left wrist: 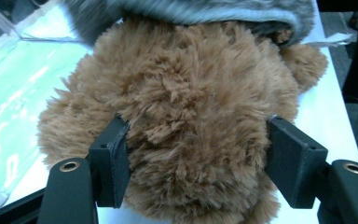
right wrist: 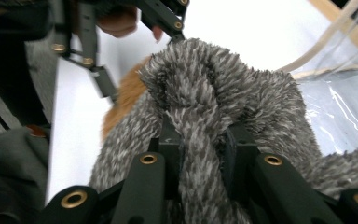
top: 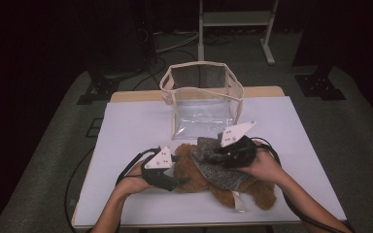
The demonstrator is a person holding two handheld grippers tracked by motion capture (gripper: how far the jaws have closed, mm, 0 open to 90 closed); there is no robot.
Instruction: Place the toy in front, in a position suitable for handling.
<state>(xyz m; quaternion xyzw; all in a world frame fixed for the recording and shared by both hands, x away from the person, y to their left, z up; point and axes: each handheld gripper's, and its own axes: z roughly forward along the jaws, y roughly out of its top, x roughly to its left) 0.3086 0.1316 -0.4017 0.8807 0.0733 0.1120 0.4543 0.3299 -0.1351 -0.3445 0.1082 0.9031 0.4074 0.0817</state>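
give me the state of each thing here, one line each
brown plush bear: lying on the table, under the grey garment
grey fuzzy garment: bunched, draped over the bear
clear bag: upright, top open
left gripper: jaws either side of the bear's fur
right gripper: shut on a fold of the garment

**Dim room around a white table**

From my station I see a white-topped rectangular table (top: 141, 121) on grey carpeted floor (top: 43, 160). Behind it stands a pale metal frame (top: 235, 22); black stand bases (top: 323, 85) sit in darkness.
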